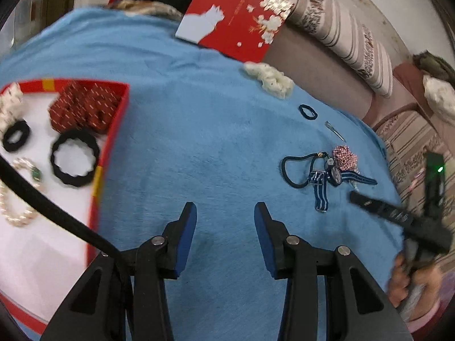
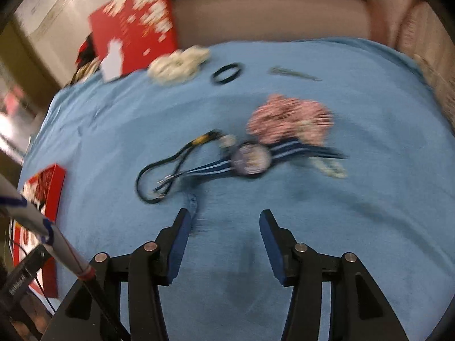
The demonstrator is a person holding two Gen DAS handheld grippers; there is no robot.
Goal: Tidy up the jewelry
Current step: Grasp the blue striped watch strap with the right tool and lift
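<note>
Both tongs hang over a blue cloth [image 1: 199, 119] with their pads apart and nothing between them. The left tongs [image 1: 225, 213] are open over bare cloth, just right of the red box [image 1: 112, 130]. In the box lie a large black scrunchie [image 1: 75, 157], a smaller black one [image 1: 15, 136], a pearl string [image 1: 17, 213], a white scrunchie [image 1: 10, 99] and a dark red patterned piece [image 1: 84, 108]. The right tongs [image 2: 224, 218] are open too, near a loose cluster on the cloth: a watch [image 2: 250, 157] with a blue-and-white striped strap, a dark cord loop [image 2: 159, 176] touching it, and a pink-and-white scrunchie [image 2: 290, 119] just behind. Farther back lie a small black band [image 2: 227, 74], a metal clip [image 2: 293, 74] and a cream scrunchie [image 2: 177, 64]. The red lid [image 2: 133, 28] leans at the cloth's far edge. The right-wrist view is blurred.
</note>
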